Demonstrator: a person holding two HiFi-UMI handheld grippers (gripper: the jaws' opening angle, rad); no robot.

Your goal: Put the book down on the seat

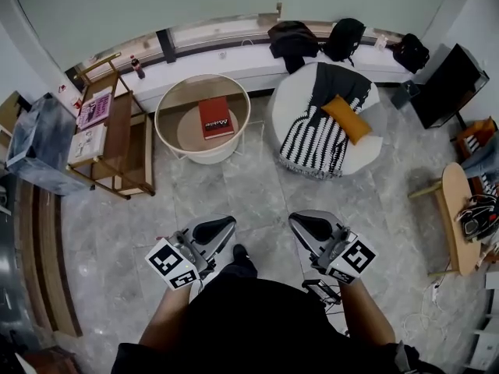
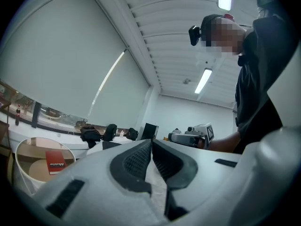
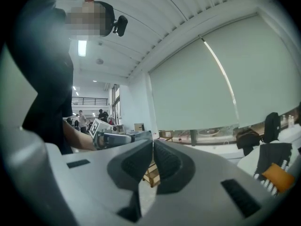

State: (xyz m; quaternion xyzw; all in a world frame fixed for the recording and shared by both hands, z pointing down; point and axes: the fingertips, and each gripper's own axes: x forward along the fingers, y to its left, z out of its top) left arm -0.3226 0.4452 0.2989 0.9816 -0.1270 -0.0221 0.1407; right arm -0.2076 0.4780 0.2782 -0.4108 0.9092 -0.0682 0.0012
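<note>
- left hand-held gripper (image 1: 220, 226): jaws pressing together, carrying nothing
- book (image 1: 216, 118): lying flat on the round worktop (image 1: 189, 133), not yet picked up, well apart from both grippers
- right hand-held gripper (image 1: 306, 224): jaws also meeting, carrying nothing
- seat (image 1: 290, 104): sitting bookless; pickup, carry and set-down are all pending

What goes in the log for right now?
left tongs: shut, empty | right tongs: shut, empty | book: on round table | seat: no book
</note>
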